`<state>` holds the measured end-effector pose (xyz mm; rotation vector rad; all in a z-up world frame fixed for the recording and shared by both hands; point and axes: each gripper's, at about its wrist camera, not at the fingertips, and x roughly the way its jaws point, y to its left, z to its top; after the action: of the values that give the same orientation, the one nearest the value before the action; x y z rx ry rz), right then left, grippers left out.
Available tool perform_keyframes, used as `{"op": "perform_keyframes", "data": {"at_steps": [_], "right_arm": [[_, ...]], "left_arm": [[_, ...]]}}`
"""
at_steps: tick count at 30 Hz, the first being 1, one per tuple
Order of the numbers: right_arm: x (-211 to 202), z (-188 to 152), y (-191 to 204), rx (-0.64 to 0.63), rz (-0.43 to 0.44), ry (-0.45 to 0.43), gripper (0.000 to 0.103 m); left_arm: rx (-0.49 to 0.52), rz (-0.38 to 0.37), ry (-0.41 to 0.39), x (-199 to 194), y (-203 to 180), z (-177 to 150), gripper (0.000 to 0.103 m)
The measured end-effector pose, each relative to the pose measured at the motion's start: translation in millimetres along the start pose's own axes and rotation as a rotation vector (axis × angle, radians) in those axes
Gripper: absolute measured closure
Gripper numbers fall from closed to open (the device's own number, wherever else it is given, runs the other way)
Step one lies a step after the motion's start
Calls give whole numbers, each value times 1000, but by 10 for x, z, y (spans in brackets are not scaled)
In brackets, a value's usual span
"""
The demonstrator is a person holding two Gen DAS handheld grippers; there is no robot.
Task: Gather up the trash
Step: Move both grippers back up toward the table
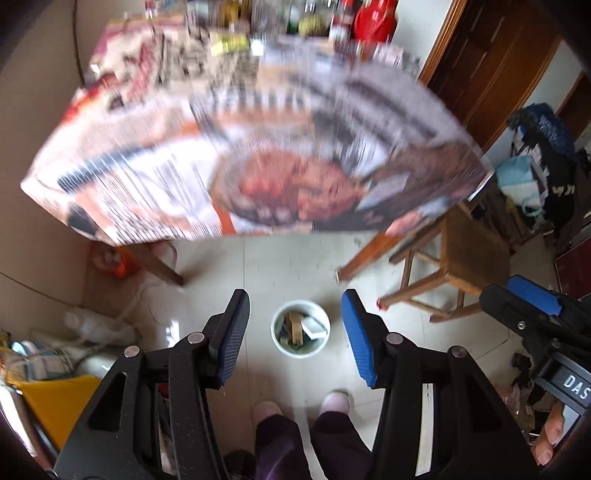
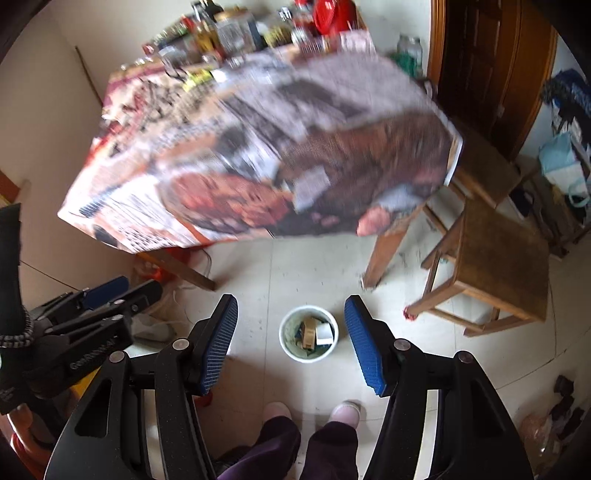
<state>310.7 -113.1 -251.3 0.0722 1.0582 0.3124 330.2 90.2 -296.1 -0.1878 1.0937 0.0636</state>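
A small white bucket (image 1: 300,353) with scraps of paper and card in it stands on the tiled floor, far below both grippers. In the left wrist view it shows through the gap of my left gripper (image 1: 294,295), which is open and holds nothing. The right wrist view frames the same bucket (image 2: 308,356) between the blue pads of my right gripper (image 2: 291,300), also open and empty. Each gripper shows at the edge of the other's view: the right gripper (image 1: 532,299) and the left gripper (image 2: 107,291). Both views are blurred.
A table covered with printed paper (image 1: 229,147) stands beyond the bucket, with jars and bottles (image 2: 229,33) crowded at its far end. A wooden stool (image 2: 498,258) is on the right. The person's slippered feet (image 1: 334,400) are just short of the bucket. Bags and clutter (image 1: 535,177) lie along the right wall.
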Motion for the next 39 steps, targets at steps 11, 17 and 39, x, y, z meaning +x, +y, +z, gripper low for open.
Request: {"op": "perform_keyframes", "data": {"at_steps": [11,17,39], "right_arm": [[-1036,243,525,-17,-15,-186,46],[-1423,228,731,-26,-33,-272,39],[-1550,956,658,-56,-22,-441,20]], "left_arm": [[80,-28,-198,-1397,91,233,52],[96,-68,-297,-1906,144,273,42],[71,-24,-459,-2061,136,1013,11]]}}
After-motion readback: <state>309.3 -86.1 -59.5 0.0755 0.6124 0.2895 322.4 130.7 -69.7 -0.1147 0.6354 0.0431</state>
